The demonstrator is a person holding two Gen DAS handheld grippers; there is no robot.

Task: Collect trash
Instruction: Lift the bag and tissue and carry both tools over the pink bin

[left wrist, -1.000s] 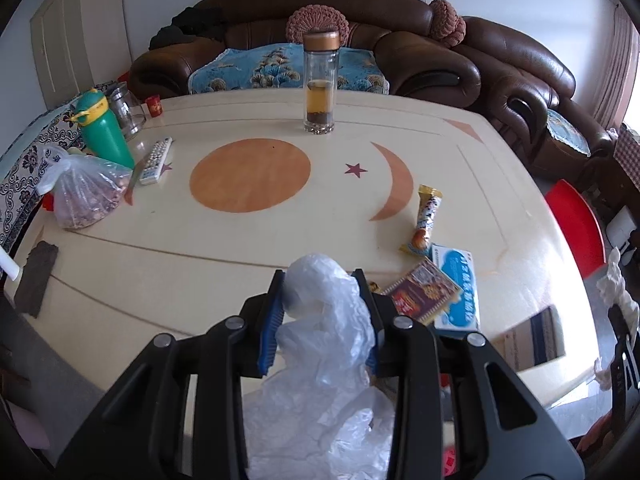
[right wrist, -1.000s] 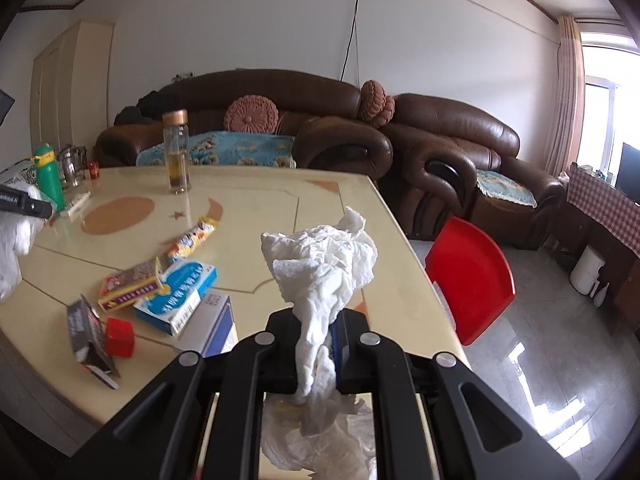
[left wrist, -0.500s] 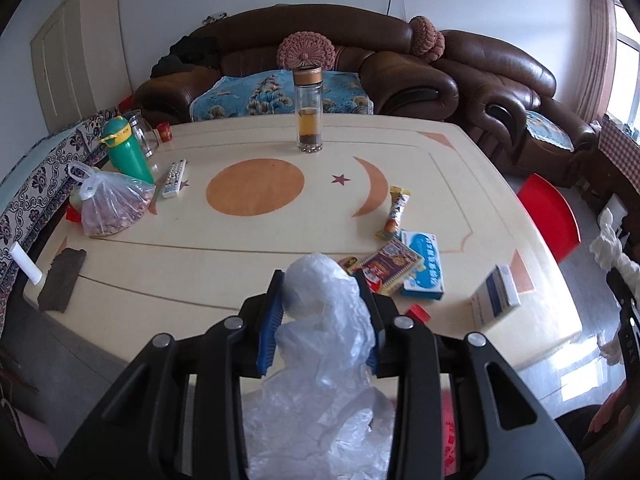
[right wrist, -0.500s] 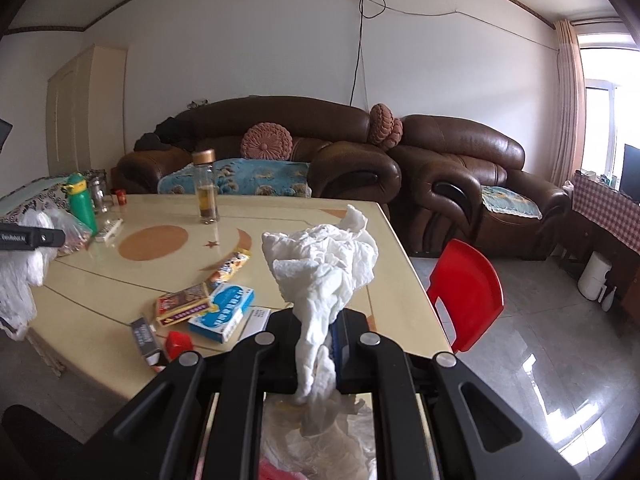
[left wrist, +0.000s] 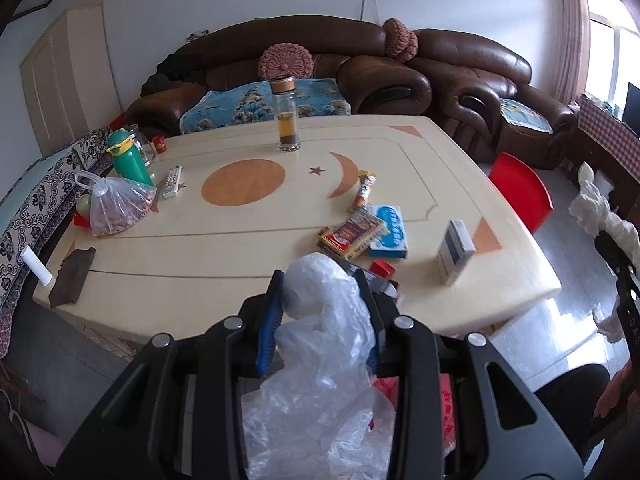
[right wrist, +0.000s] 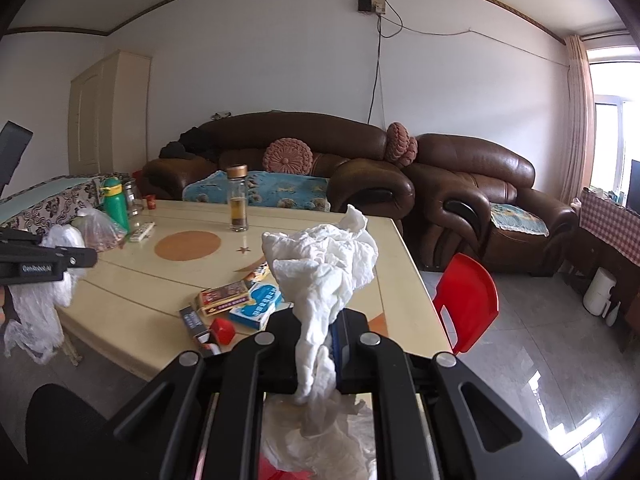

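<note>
My left gripper (left wrist: 320, 292) is shut on a crumpled clear plastic bag (left wrist: 320, 344), held off the near edge of the cream table (left wrist: 240, 248). It also shows at the left of the right wrist view (right wrist: 60, 258). My right gripper (right wrist: 320, 324) is shut on a wad of white tissue paper (right wrist: 324, 268), held off the table's right front corner; the tissue also shows in the left wrist view (left wrist: 600, 216). Near the front right of the table lie a snack wrapper (left wrist: 364, 190), a red-yellow packet (left wrist: 352, 234), a blue-white pack (left wrist: 390, 232), a white box (left wrist: 456, 250) and a small red piece (left wrist: 382, 268).
A glass bottle (left wrist: 286, 120), green bottle (left wrist: 128, 160), remote (left wrist: 172, 182), filled plastic bag (left wrist: 116, 208) and dark slab (left wrist: 72, 276) stand on the table. A red chair (left wrist: 520, 192) is to the right. Brown sofas (right wrist: 320, 160) stand behind.
Both grippers have drawn back and up from the table with their loads still held. More of the table and floor shows in both views.
</note>
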